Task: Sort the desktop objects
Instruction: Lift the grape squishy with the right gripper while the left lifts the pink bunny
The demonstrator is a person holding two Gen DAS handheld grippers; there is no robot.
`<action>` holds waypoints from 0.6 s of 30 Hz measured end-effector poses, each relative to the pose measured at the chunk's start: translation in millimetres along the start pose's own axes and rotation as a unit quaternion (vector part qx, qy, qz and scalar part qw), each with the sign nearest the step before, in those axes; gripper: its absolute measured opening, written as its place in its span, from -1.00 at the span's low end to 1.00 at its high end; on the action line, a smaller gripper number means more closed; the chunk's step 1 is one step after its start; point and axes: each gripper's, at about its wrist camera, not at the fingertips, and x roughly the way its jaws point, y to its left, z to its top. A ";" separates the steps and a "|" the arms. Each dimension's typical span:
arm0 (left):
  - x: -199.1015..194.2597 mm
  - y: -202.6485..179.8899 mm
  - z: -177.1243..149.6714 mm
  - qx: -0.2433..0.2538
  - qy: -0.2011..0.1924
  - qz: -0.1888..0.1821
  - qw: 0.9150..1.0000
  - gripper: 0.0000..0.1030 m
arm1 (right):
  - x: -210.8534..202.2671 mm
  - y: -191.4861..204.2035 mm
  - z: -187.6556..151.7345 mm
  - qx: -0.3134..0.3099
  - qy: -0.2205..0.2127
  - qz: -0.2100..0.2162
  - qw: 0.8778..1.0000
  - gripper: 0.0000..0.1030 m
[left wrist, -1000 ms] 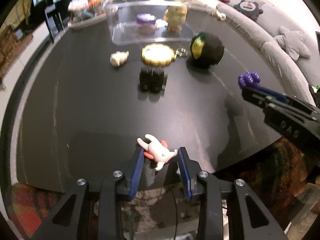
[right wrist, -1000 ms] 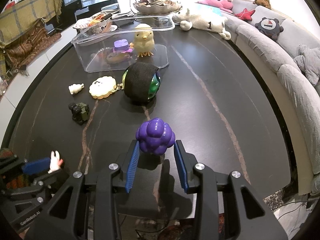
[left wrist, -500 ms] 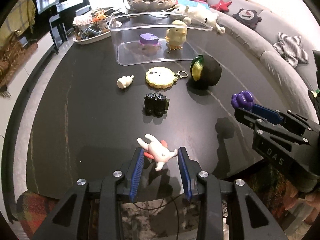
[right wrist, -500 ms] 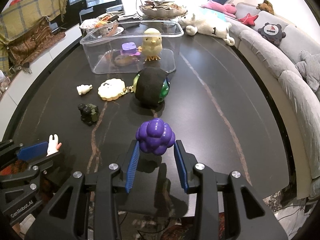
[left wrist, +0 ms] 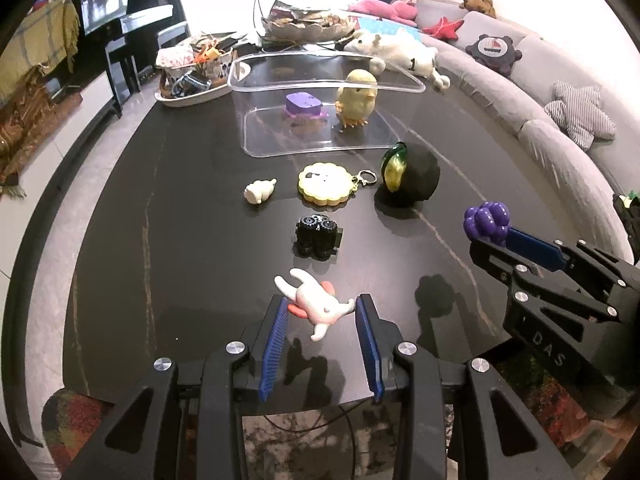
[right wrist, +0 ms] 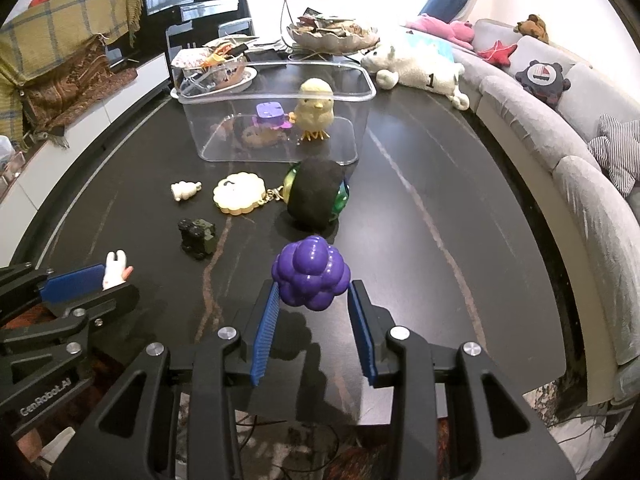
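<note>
My left gripper (left wrist: 322,304) is shut on a small white rabbit toy (left wrist: 316,304) and holds it above the dark table's near edge. My right gripper (right wrist: 312,288) is shut on a purple grape-cluster toy (right wrist: 310,276), also off the table; the same grape toy (left wrist: 486,220) shows at the right of the left wrist view. A clear plastic bin (right wrist: 276,120) stands farther back and holds a yellow chick (right wrist: 314,110), a purple piece (right wrist: 272,114) and a brownish item. Loose on the table lie a small white figure (left wrist: 258,192), a yellow cookie keychain (left wrist: 326,182), a black toy truck (left wrist: 318,234) and a black-and-green ball (left wrist: 410,176).
Behind the bin sit a cluttered tray (left wrist: 188,76), a tiered metal dish (left wrist: 304,24) and a white plush (left wrist: 396,50). A grey sofa (right wrist: 560,132) curves along the table's right side. A piano (left wrist: 120,28) stands at the far left.
Both grippers have risen with their toys still gripped, and the bin and loose objects now appear lower and farther in both views.
</note>
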 end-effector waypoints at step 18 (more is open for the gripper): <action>-20.5 -4.5 5.2 0.010 -0.031 -0.004 0.999 -0.38 | -27.7 24.1 2.0 -0.017 -0.024 0.016 0.999 -0.37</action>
